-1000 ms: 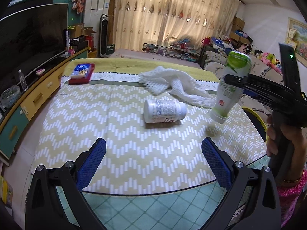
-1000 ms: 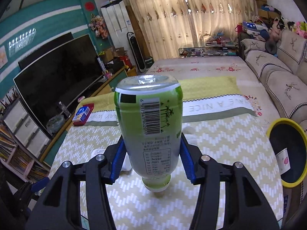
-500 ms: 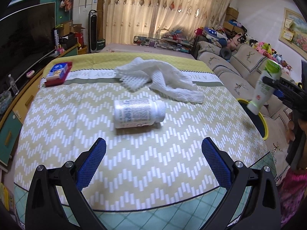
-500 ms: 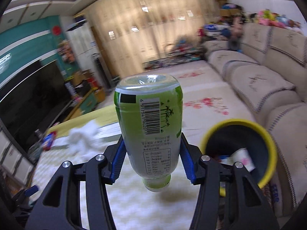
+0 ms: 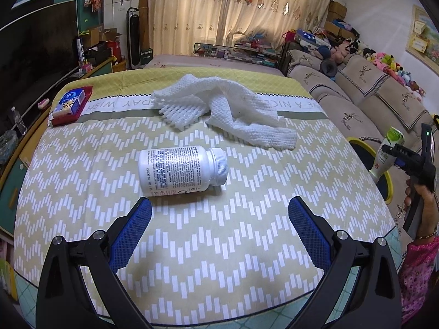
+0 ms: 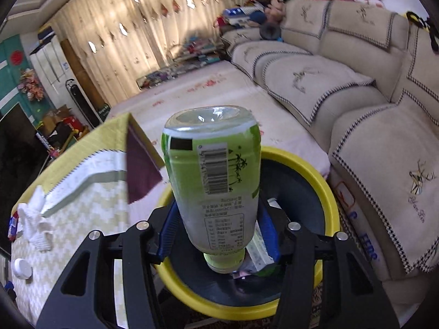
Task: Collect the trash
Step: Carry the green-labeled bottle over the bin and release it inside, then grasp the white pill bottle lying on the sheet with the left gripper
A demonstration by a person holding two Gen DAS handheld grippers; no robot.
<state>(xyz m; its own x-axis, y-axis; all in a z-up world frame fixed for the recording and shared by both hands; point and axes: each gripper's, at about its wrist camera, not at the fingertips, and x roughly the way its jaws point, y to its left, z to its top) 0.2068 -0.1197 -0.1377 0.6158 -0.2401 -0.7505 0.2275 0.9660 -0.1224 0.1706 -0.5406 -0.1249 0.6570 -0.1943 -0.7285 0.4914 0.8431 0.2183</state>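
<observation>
My right gripper is shut on a green plastic bottle, held upside down right above the yellow-rimmed trash bin, which has some trash inside. From the left wrist view the bottle and bin sit past the table's right edge. My left gripper is open and empty, low over the table, just short of a white pill bottle lying on its side. White foam netting lies behind it.
A red and blue box lies at the table's far left. The table has a yellow zigzag cloth. A beige sofa stands beside the bin. A TV cabinet runs along the left.
My right gripper has carried the green bottle off the table to the right and over the bin. My left gripper has moved closer to the white pill bottle.
</observation>
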